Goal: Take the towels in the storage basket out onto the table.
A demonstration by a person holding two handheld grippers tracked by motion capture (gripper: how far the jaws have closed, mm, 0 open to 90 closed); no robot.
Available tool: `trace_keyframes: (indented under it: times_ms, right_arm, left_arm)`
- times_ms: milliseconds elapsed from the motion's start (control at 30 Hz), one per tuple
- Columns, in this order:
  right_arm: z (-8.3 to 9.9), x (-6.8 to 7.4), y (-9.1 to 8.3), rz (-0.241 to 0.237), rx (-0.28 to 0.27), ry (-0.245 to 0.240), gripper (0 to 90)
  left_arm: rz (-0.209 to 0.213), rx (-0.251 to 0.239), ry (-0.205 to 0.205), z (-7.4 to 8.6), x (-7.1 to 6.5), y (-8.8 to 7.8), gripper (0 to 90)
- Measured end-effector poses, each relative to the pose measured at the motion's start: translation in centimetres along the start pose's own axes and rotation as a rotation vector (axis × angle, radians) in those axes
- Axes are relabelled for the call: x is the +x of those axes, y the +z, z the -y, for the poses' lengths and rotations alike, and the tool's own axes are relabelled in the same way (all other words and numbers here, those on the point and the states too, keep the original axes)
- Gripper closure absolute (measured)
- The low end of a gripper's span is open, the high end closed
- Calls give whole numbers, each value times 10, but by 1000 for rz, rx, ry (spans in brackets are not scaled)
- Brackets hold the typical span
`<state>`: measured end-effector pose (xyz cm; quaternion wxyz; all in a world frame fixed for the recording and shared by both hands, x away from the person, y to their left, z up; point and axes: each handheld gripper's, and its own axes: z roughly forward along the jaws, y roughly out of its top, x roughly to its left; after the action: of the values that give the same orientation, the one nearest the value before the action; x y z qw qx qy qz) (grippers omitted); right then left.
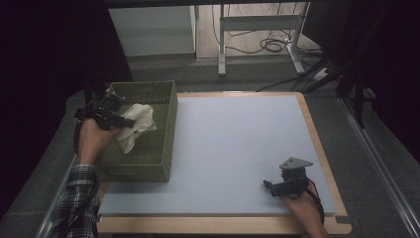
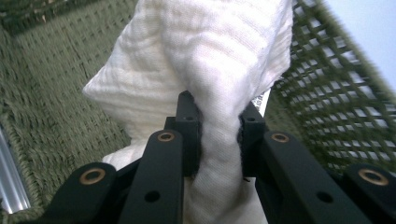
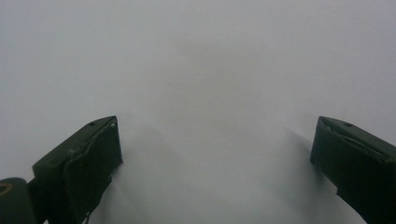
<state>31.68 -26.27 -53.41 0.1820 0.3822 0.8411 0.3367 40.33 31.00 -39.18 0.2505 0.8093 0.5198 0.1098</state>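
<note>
A grey floor (image 1: 247,79) runs along the top, with white table legs (image 1: 221,44) and black cables (image 1: 270,44).

The right gripper (image 3: 217,154) has its 2 black jaws spread wide apart — one at 8 o'clock, one at 4 o'clock — over a plain pale grey surface (image 3: 201,60), nothing between them.

A basket (image 1: 148,163) stands on the mat's (image 1: 233,148) left edge.
</note>
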Motion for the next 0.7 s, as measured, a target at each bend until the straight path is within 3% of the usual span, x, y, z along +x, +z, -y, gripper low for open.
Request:
trace_keyframes:
  times_ms: [333, 700]
  right_arm:
    - [0, 0, 0, 1, 0, 0, 20]
    - [0, 0, 0, 0, 1, 4, 20]
  left_arm:
    - [28, -61, 53, -8, -19, -25, 764]
    - [62, -46, 146, -33, -53, -34, 759]
